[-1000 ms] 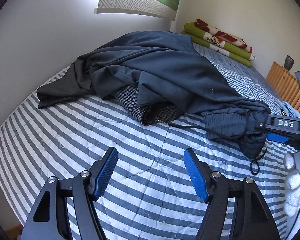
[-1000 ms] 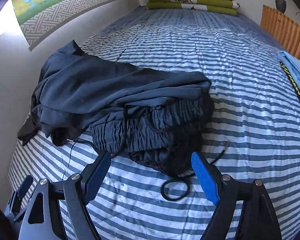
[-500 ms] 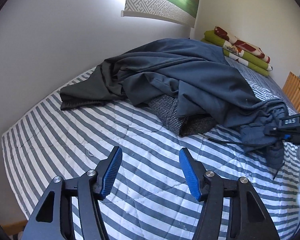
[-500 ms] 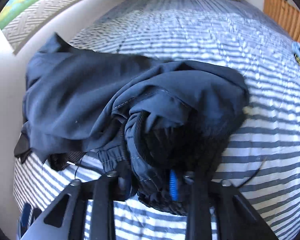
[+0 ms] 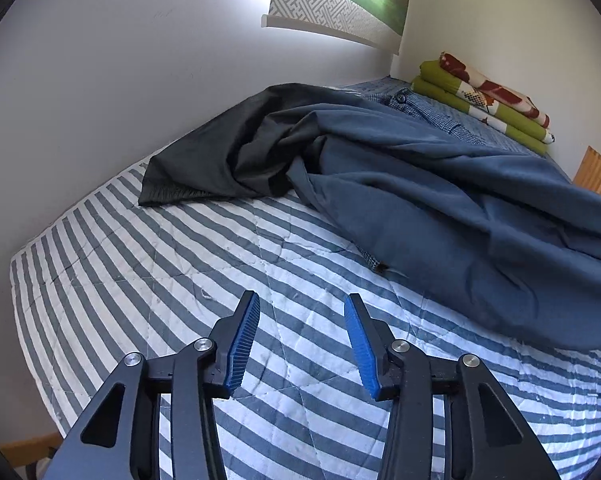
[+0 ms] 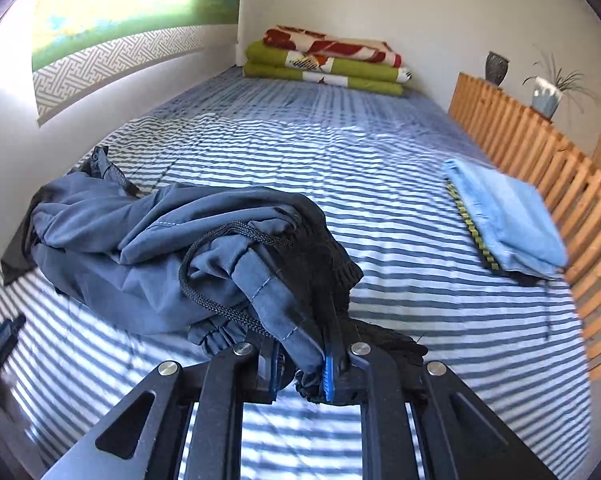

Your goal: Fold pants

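Observation:
The dark blue pants lie rumpled on the striped bed, stretched out toward the right of the left wrist view. My right gripper is closing, its blue pads pressing on the bunched waistband of the pants, which it holds raised off the bed. A black drawstring loops over the bunch just ahead of the fingers. My left gripper hovers over bare striped cover, short of the pants. Its jaws are closing and nothing is between them.
A dark grey garment and a checked one lie under the pants by the wall. Folded green blankets sit at the far end. A folded light blue garment lies beside the wooden slatted rail.
My right gripper has shut on the waistband and lifted it, pulling the pants out long across the bed. My left gripper's jaws have narrowed, and its view has swung toward the wall.

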Demonstrator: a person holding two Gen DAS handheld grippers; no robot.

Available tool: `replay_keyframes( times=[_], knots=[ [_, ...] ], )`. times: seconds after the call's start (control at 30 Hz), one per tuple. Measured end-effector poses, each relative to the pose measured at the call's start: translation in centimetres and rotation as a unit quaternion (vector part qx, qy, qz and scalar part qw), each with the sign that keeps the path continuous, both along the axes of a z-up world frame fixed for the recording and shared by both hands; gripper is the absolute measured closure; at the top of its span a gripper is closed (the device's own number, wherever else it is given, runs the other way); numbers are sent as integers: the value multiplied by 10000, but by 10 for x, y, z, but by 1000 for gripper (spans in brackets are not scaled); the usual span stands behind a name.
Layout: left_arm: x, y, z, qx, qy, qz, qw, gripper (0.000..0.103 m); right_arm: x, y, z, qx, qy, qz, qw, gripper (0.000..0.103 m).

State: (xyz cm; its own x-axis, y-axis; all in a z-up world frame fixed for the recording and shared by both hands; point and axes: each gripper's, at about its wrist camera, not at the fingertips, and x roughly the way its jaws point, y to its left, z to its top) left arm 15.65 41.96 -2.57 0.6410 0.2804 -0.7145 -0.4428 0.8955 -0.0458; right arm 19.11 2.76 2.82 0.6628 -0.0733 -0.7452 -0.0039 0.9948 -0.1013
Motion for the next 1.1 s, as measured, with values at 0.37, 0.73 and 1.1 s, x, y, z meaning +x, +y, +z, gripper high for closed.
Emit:
replay_keyframes(
  times=[0.37, 0.73, 1.1],
  knots=[
    [-26, -71, 32, 168, -175, -888, 9958, 55, -85, -106, -2, -377, 82, -813, 9959, 90],
    [-46, -101, 48, 488, 34, -1099, 9927, 55, -95, -263, -31, -406, 926, -2521, 9624, 84],
    [3, -178, 74, 633, 142, -2248, 9722, 25, -137, -259, -23, 754, 870, -1766, 9775, 46]
  ],
)
